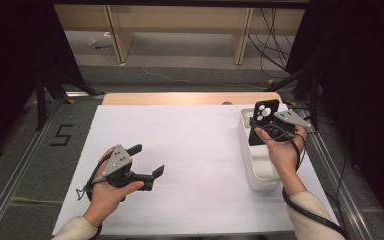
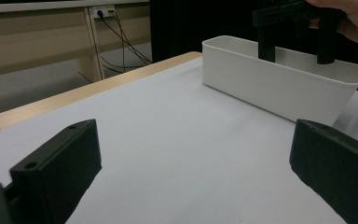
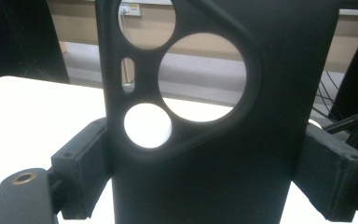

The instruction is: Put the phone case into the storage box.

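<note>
**Case upright over the bin**

White table sheet (image 1: pixel 190 150) lay bare; right gripper (image 1: pixel 272 127) pinched a black phone case (image 1: pixel 263 122) upright, long axis vertical, directly above the white bin (image 1: pixel 260 177); left gripper (image 1: pixel 147 160) rested spread, well apart.

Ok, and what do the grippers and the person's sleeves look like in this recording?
Both grippers, left gripper and right gripper, are black two-jaw tools, each topped by a grey three-cornered plate with small dark holes. The jaws end in blocky black pads. A black cable trails from the right one along the forearm. The sleeves are light cream.
</note>
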`<act>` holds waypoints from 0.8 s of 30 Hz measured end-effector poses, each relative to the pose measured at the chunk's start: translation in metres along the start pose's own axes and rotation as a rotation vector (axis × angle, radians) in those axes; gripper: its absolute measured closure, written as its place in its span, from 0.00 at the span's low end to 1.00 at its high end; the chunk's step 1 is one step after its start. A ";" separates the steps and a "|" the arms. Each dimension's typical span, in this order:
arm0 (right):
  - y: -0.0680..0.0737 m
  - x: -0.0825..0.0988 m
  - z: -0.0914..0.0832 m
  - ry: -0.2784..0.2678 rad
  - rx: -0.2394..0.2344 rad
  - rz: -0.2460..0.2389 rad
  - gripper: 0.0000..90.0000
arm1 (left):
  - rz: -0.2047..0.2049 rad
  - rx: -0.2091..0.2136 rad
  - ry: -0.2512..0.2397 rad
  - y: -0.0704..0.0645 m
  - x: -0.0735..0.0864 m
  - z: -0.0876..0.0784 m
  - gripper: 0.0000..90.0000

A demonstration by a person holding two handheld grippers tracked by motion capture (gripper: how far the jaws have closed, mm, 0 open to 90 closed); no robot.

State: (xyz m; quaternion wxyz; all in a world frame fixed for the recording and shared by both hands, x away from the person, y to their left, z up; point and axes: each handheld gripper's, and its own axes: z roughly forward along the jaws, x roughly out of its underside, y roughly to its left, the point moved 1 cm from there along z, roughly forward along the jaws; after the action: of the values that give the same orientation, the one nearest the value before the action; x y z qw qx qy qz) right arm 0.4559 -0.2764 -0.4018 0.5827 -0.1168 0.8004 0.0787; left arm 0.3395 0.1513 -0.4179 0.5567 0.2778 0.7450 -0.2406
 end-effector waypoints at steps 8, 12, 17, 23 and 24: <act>-0.002 -0.002 0.004 0.007 0.008 0.002 0.17 | -0.002 0.001 0.001 0.000 0.000 0.001 0.02; -0.004 -0.003 0.007 0.012 0.012 0.002 0.17 | -0.001 0.002 0.002 0.000 0.000 0.001 0.02; -0.006 -0.005 0.012 0.026 0.016 0.005 0.17 | 0.003 0.005 0.003 -0.001 0.000 0.002 0.02; -0.007 -0.009 0.016 0.034 0.019 0.007 0.17 | 0.002 0.006 0.000 -0.001 -0.001 0.002 0.02; -0.007 -0.009 0.017 0.034 0.019 0.008 0.17 | 0.002 0.007 0.001 -0.001 0.000 0.002 0.02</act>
State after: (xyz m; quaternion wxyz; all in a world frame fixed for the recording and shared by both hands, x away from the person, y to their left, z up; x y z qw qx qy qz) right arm 0.4763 -0.2775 -0.3984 0.5698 -0.1094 0.8114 0.0712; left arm 0.3401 0.1489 -0.4179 0.5558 0.2805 0.7441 -0.2423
